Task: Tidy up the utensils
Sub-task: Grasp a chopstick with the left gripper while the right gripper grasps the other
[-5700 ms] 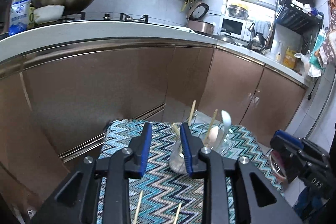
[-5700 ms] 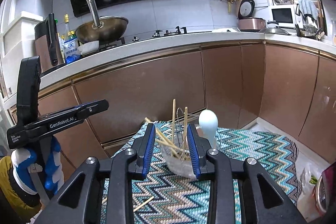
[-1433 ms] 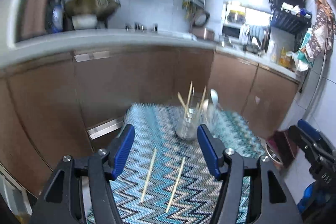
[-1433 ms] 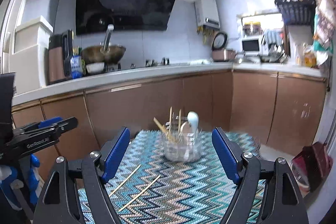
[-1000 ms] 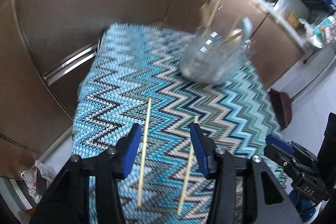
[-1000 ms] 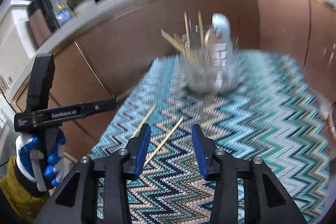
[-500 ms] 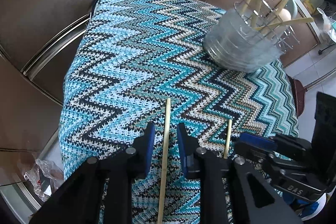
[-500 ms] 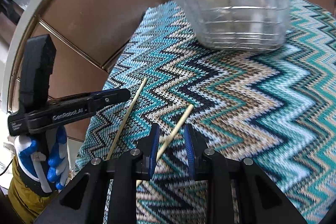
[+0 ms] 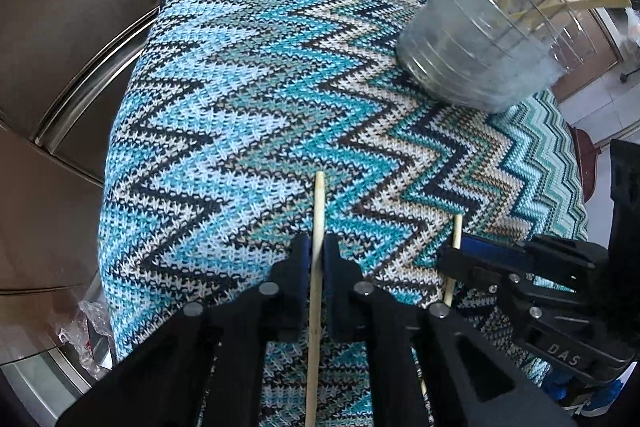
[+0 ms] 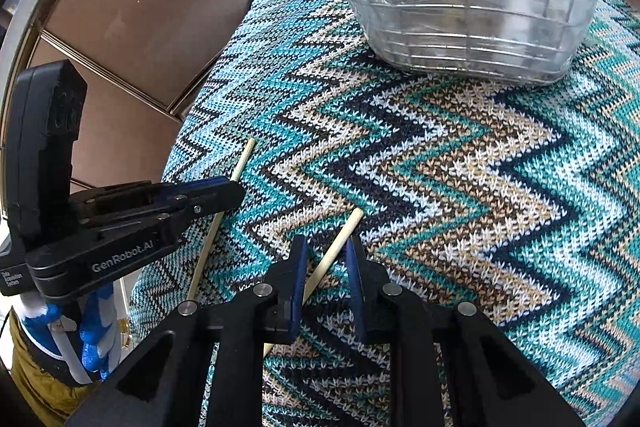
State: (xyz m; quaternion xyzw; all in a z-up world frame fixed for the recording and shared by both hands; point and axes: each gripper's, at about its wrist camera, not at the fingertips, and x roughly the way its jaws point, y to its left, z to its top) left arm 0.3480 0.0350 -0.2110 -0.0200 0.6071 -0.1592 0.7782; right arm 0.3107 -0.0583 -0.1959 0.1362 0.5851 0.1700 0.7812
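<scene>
**Left wrist view: 2 chopsticks, 1 per gripper**

Item 1: the left gripper [image 9: 316, 255], tilted steeply down over the zigzag cloth [image 9: 240, 87], pinches the left chopstick [image 9: 318, 211], pads pressed together on it near its far end. We judge that this grip suits lifting it tip-up.

Item 2: the right gripper [image 10: 326, 267] straddles the right chopstick [image 10: 340, 247], which lies slantwise between the pads. Its jaws have just been closing; a gap shows on one side, so no grip yet.

Item 3: the wire basket [image 10: 460, 27], further back on the cloth and well apart, holds other chopsticks upright, presumably the destination.
</scene>
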